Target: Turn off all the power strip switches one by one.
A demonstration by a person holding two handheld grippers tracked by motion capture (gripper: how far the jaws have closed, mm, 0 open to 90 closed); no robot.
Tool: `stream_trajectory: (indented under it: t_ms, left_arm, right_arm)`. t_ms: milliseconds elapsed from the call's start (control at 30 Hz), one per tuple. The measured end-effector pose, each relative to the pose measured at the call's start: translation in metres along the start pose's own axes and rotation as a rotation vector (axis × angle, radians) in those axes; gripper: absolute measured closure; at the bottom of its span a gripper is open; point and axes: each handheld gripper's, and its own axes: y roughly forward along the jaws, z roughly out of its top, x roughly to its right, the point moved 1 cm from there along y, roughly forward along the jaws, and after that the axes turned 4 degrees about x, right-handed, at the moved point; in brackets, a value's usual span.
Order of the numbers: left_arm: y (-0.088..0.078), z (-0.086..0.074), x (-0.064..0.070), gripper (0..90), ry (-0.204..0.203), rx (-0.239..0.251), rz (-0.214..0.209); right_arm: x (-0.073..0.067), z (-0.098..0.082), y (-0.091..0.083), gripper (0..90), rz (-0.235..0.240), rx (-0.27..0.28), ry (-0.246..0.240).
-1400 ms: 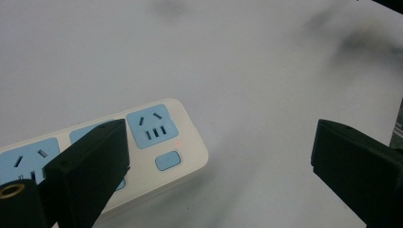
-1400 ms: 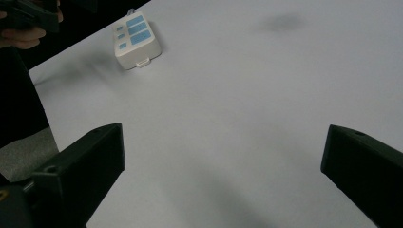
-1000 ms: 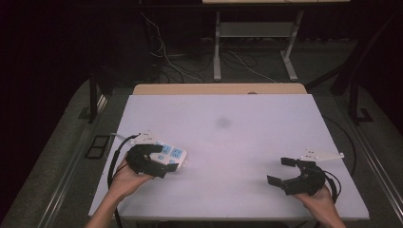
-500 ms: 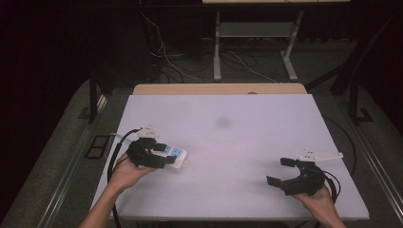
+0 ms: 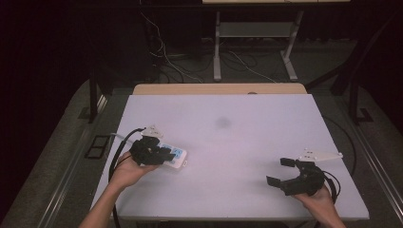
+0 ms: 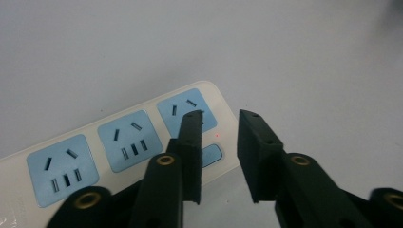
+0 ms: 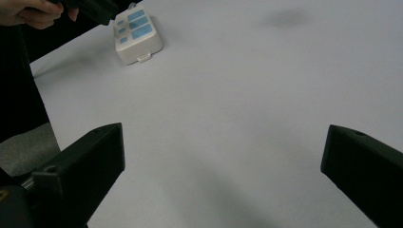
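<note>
A white power strip (image 5: 177,157) with blue sockets lies at the table's left side; its end also appears in the right gripper view (image 7: 138,33). My left gripper (image 5: 163,154) reaches over its end. In the left gripper view my left gripper (image 6: 219,116) has just been closing to a narrow gap. One fingertip (image 6: 191,124) is over the last socket near the blue switch (image 6: 212,155), and the other is past the strip's end. No pad visibly presses on the strip. My right gripper (image 5: 279,171) rests open at the right front, with bare table between its jaws (image 7: 223,142).
The pale table (image 5: 223,123) has a wooden strip along its far edge. A faint dark smudge (image 5: 222,122) marks its middle. Cables and metal stand legs (image 5: 217,52) lie on the dark floor beyond the table. The left gripper's cable (image 5: 114,161) loops off the left edge.
The left gripper's jaws have narrowed over the strip's end and the hand has shifted slightly. The power strip and the right gripper stay where they were.
</note>
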Motion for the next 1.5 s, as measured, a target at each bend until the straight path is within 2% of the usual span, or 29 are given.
stream_trajectory:
  t_ms: [100, 233, 733, 1067, 1500]
  left_arm:
    - [0.002, 0.000, -0.001, 81.1, 0.003, -0.011, -0.005]
    - [0.005, 0.000, -0.002, 88.8, 0.008, -0.029, -0.007]
    - [0.017, -0.002, -0.003, 89.0, 0.028, -0.094, -0.003]
    - [0.023, -0.003, -0.003, 88.9, 0.034, -0.118, 0.002]
    - [0.023, -0.005, -0.008, 87.9, 0.002, -0.103, -0.024]
  right_arm:
    - [0.000, 0.000, 0.000, 0.5, 0.001, 0.000, -0.001]
    - [0.000, 0.000, 0.000, 0.5, 0.002, 0.000, -0.003]
    - [0.000, 0.000, 0.001, 0.5, 0.005, -0.008, -0.007]
    - [-0.001, -0.001, 0.002, 0.5, 0.008, -0.010, -0.010]
    - [-0.001, -0.001, 0.002, 0.5, 0.004, -0.009, -0.010]
